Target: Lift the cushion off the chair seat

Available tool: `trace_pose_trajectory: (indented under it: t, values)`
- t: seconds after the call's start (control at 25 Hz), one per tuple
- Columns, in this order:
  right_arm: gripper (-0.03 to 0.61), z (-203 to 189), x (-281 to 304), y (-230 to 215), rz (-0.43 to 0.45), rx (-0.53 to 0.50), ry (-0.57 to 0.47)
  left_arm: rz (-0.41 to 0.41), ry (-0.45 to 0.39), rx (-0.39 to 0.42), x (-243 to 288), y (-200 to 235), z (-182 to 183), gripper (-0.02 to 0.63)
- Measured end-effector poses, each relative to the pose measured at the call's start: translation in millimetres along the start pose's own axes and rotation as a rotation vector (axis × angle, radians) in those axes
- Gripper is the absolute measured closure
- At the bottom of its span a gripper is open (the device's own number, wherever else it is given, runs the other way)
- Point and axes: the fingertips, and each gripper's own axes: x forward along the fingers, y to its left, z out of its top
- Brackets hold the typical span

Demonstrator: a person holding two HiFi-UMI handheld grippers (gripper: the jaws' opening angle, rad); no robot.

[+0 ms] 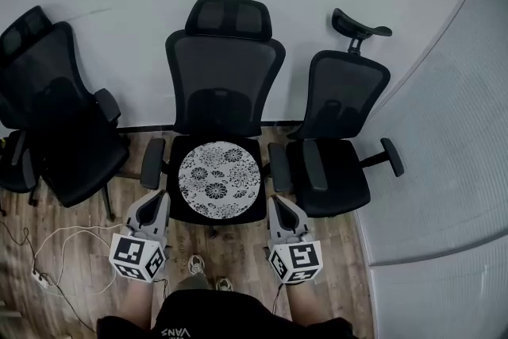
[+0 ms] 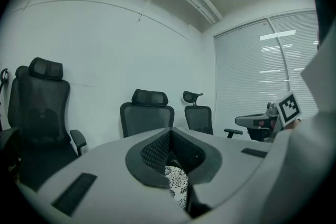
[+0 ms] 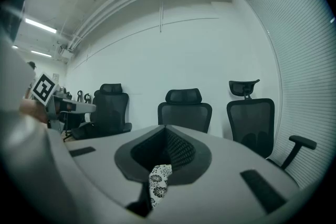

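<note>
A round cushion (image 1: 219,179) with a black-and-white flower print lies flat on the seat of the middle black mesh office chair (image 1: 225,75). My left gripper (image 1: 156,201) hovers by the seat's front left corner, beside the left armrest, jaws shut and empty. My right gripper (image 1: 280,204) is at the front right corner, also shut with nothing in it. In the left gripper view the closed jaws (image 2: 170,132) point toward the chair back, and a strip of the cushion (image 2: 177,184) shows below them. The right gripper view has the same closed jaws (image 3: 166,129) with the cushion (image 3: 157,182) beneath.
A black office chair (image 1: 63,131) stands to the left and another (image 1: 341,147) to the right, both close to the middle one. White cables and a power strip (image 1: 41,275) lie on the wood floor at left. A curved blind-covered wall (image 1: 444,171) closes the right side.
</note>
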Motion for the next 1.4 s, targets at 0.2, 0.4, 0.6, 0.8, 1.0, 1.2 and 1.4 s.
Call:
trace_pose_trajectory:
  t: [0.2,0.4,0.6,0.8,1.0,1.2,1.4]
  values:
    - [0.561,4.8,25.0,2.4,-0.012,0.002,0.002,-0.012,-0.005,-0.003,17.4,20.2,7.5,0.603]
    - [0.561,6.7,41.0,4.1,-0.026,0.001,0.002,-0.031,0.004,-0.004,28.4,32.1,5.9,0.603]
    - [0.561,11.0,56.8,4.2,-0.051,0.001,-0.006,-0.060,0.006,-0.006,42.5,44.8,7.0,0.603]
    - [0.561,14.3,69.9,10.4,-0.079,0.009,-0.014,-0.099,0.017,-0.005,52.2,56.5,5.9,0.603]
    - [0.561,12.7,75.5,8.8,-0.105,0.016,-0.002,-0.135,0.027,-0.009,65.4,59.2,5.8,0.603]
    - [0.561,11.1,81.6,-3.2,-0.117,0.016,0.012,-0.136,0.037,-0.027,80.0,60.7,1.9,0.603]
    - [0.561,8.2,98.3,-16.0,-0.098,0.021,0.025,-0.119,0.041,-0.035,96.1,63.2,1.3,0.603]
